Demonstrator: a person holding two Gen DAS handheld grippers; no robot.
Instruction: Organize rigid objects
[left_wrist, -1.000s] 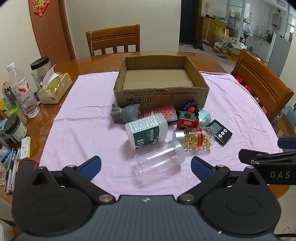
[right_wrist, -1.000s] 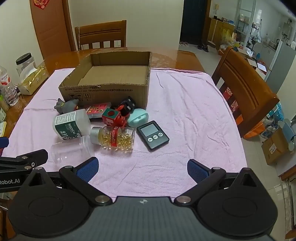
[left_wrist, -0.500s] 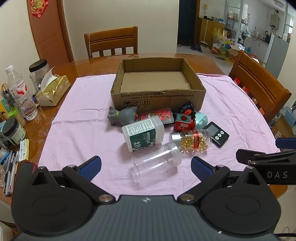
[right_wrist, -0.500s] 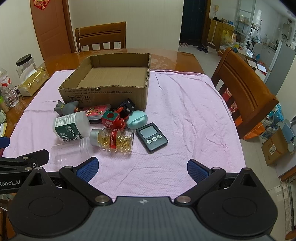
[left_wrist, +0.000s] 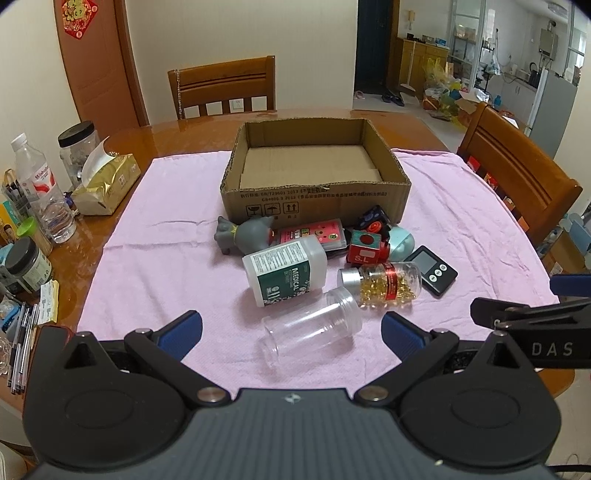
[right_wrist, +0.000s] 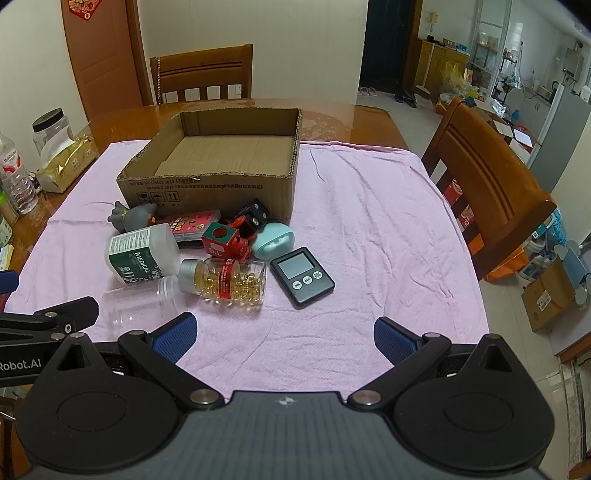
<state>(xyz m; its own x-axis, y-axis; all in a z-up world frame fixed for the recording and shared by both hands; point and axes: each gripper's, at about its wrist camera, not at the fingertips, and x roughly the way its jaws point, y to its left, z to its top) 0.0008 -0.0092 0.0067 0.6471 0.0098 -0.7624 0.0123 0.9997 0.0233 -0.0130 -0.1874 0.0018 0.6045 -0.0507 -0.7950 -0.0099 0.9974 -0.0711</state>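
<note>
Clear jar nearer left tool than before; tool spread wide.

A white and green bottle lying on its side reads "MEDICAL". A red cube reads "S.L". The right gripper's arm shows "DAS"; the left gripper's arm shows "Robot.AI".

Toppled bottles, toys and timer clustered before empty box.

Each claw is black, with blue ribbed fingertips; silver pivot screws; white lettering "DAS", "Robot.AI".
</note>
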